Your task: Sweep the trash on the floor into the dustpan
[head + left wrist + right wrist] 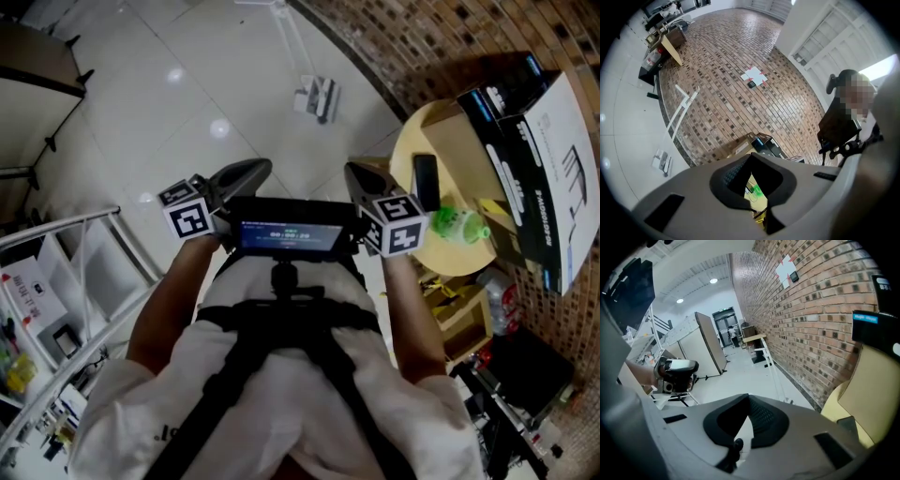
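Glossy white floor tiles meet a rough brick wall; both grippers are closed and empty.
Left gripper (261,167) and right gripper (352,170) have smooth grey moulded jaws pressed tip to tip, gripping nothing. A white long-handled sweeping tool (317,98), dustpan or broom unclear, sits on the tiles near the wall, well apart from both.
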`<state>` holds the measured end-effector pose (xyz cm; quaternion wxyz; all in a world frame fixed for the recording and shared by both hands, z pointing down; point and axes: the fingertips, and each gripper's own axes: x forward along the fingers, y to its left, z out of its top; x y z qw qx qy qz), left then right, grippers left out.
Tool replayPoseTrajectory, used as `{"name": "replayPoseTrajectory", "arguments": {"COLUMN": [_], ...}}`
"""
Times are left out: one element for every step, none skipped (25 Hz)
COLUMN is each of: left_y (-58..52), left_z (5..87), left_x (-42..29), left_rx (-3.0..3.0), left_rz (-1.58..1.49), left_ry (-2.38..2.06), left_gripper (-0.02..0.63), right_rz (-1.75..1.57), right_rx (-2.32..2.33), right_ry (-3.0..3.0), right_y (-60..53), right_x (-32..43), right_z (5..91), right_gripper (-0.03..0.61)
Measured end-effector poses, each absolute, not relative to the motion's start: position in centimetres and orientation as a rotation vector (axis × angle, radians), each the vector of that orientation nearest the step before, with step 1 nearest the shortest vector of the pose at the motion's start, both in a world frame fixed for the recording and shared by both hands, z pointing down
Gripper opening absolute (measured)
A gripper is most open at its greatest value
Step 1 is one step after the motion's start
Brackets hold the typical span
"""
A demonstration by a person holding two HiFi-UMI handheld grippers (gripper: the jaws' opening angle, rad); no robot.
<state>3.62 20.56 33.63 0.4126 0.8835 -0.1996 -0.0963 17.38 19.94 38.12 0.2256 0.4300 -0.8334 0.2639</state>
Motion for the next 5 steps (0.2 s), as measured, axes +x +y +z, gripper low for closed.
{"name": "replayPoseTrajectory", "arguments": {"left_y": [20.51,20.41,20.28,20.14,20.0], "left_z": [33.63,33.67,33.74,33.81,33.88], "left_x": [3.59,3.49,3.35,3.19,3.03], "left_rx": [2.224,2.225,2.225,2.225,2.223], "left_rz": [-0.24,-0.232,-0.22,-0.209,-0.197], "left_ry": [-0.502,-0.51,-0.523,-0.539,-0.555], "left_gripper": [0.0,0.0,0.0,0.0,0.0], "right_rz": [0.728,0.73,0.732,0.733,0.735], "right_rx": [1.184,1.181,1.178,1.175,1.172], "right_ry": [-2.299,-2.3,-2.301,-2.302,-2.303], "right_y": [19.99,20.04,20.08,20.13,20.17], "right_x": [17.3,17.2,17.1,16.99,16.89], "right_z": [38.13,38.14,38.14,38.15,38.16], "right_gripper": [0.0,0.0,0.0,0.0,0.0]}}
